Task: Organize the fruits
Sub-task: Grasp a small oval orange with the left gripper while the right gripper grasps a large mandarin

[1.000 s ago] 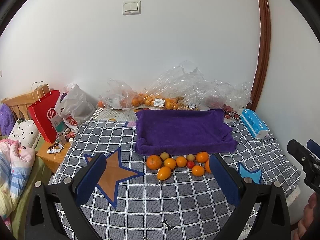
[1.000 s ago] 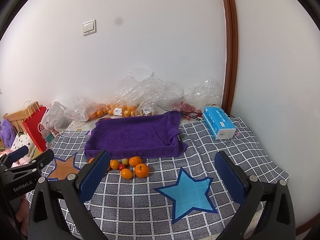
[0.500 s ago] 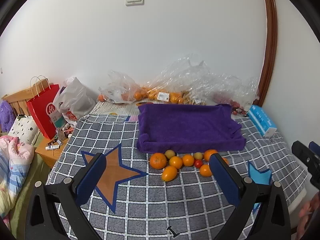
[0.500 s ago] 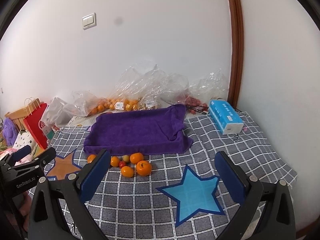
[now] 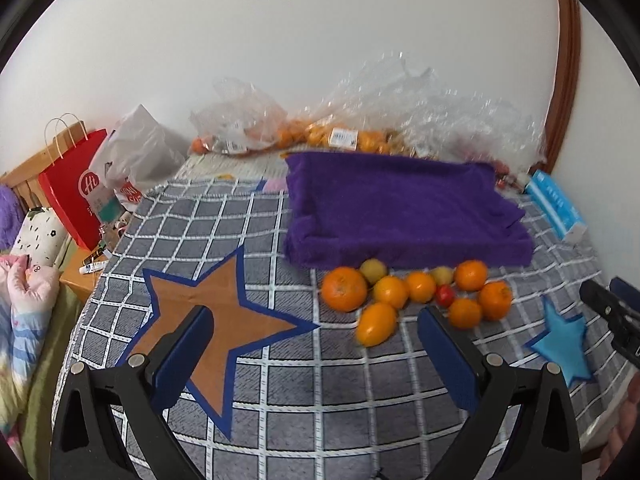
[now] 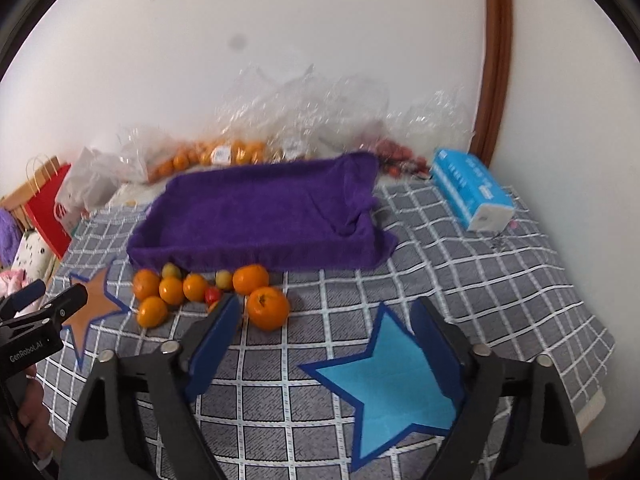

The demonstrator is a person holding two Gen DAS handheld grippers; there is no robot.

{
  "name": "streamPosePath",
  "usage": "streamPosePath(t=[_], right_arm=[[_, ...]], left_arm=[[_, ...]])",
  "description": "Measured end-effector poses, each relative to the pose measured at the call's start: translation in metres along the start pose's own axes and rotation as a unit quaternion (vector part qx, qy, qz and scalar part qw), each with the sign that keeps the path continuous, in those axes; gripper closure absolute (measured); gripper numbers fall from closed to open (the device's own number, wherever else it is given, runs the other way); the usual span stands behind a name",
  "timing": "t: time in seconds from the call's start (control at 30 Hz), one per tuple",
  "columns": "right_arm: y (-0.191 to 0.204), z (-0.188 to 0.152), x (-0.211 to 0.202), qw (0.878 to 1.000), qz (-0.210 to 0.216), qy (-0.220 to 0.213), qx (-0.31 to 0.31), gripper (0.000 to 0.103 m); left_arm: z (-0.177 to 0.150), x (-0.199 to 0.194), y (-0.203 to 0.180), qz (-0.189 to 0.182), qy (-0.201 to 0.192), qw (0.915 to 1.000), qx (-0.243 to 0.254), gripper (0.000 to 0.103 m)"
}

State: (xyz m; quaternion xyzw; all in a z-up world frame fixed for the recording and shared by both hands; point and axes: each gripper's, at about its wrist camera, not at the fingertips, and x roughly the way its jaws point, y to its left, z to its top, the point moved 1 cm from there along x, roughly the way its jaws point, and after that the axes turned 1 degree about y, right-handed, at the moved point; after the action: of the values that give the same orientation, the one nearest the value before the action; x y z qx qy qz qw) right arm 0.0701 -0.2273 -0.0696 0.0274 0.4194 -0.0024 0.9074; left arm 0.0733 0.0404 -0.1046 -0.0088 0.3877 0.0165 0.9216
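A purple towel-lined tray (image 5: 400, 208) lies on the checked cloth; it also shows in the right wrist view (image 6: 256, 216). Several oranges, two small yellow-green fruits and a red tomato (image 5: 444, 295) lie in a cluster just in front of it. The biggest orange (image 5: 344, 289) is at the cluster's left in the left wrist view; another big orange (image 6: 267, 307) is nearest the right gripper. My left gripper (image 5: 316, 340) is open and empty above the cloth, near the cluster. My right gripper (image 6: 324, 328) is open and empty over the blue star (image 6: 392, 376).
Clear plastic bags of oranges (image 5: 332, 136) lie against the wall behind the tray. A blue tissue pack (image 6: 472, 188) lies at the right. A red paper bag (image 5: 76, 188) and a white bag (image 5: 132, 160) stand off the left edge. An orange star patch (image 5: 216, 320) is at the left.
Both grippers have moved forward and down toward the fruit cluster, which now looks larger. Both stay open and empty.
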Motion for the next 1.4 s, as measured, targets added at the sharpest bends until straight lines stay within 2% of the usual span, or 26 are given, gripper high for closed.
streamPosePath(t=[0.1, 0.4, 0.53, 0.63, 0.8, 0.9, 1.0, 1.07, 1.13, 1.23, 1.4], right_arm=[[0.008, -0.003, 0.014, 1.000, 0.010, 0.011, -0.005, 0.021], [0.021, -0.005, 0.047, 0.999, 0.021, 0.033, -0.011, 0.023], [0.020, -0.005, 0.062, 0.999, 0.027, 0.041, -0.003, 0.028], [0.019, -0.007, 0.071, 0.998, 0.039, 0.047, 0.000, 0.032], [0.025, -0.012, 0.087, 0.996, 0.070, 0.061, -0.002, 0.041], [0.031, -0.014, 0.096, 0.995, 0.071, 0.067, -0.010, 0.047], [0.036, -0.015, 0.106, 0.994, 0.070, 0.078, -0.015, 0.055], [0.038, -0.016, 0.112, 0.994, 0.069, 0.082, -0.014, 0.056], [0.039, -0.017, 0.117, 0.994, 0.071, 0.083, -0.013, 0.056], [0.038, -0.018, 0.125, 0.993, 0.073, 0.089, -0.015, 0.056], [0.037, -0.018, 0.127, 0.993, 0.079, 0.081, -0.028, 0.060]], left_arm=[[-0.004, 0.013, 0.005, -0.003, 0.009, 1.0000, -0.002, 0.004], [-0.008, 0.044, 0.015, -0.006, 0.025, 0.9996, -0.011, 0.006], [-0.010, 0.055, 0.019, -0.010, 0.031, 0.9994, -0.013, 0.006], [-0.012, 0.060, 0.022, -0.018, 0.034, 0.9991, -0.015, 0.010], [-0.016, 0.064, 0.021, -0.039, 0.036, 0.9986, -0.010, 0.022], [-0.015, 0.062, 0.018, -0.051, 0.032, 0.9982, -0.005, 0.023], [-0.015, 0.063, 0.015, -0.072, 0.036, 0.9968, -0.003, 0.027], [-0.016, 0.066, 0.012, -0.086, 0.043, 0.9954, 0.001, 0.029], [-0.017, 0.068, 0.006, -0.096, 0.045, 0.9943, 0.008, 0.036], [-0.018, 0.072, -0.003, -0.108, 0.048, 0.9927, 0.024, 0.039], [-0.019, 0.077, -0.012, -0.151, 0.057, 0.9865, 0.026, 0.050]])
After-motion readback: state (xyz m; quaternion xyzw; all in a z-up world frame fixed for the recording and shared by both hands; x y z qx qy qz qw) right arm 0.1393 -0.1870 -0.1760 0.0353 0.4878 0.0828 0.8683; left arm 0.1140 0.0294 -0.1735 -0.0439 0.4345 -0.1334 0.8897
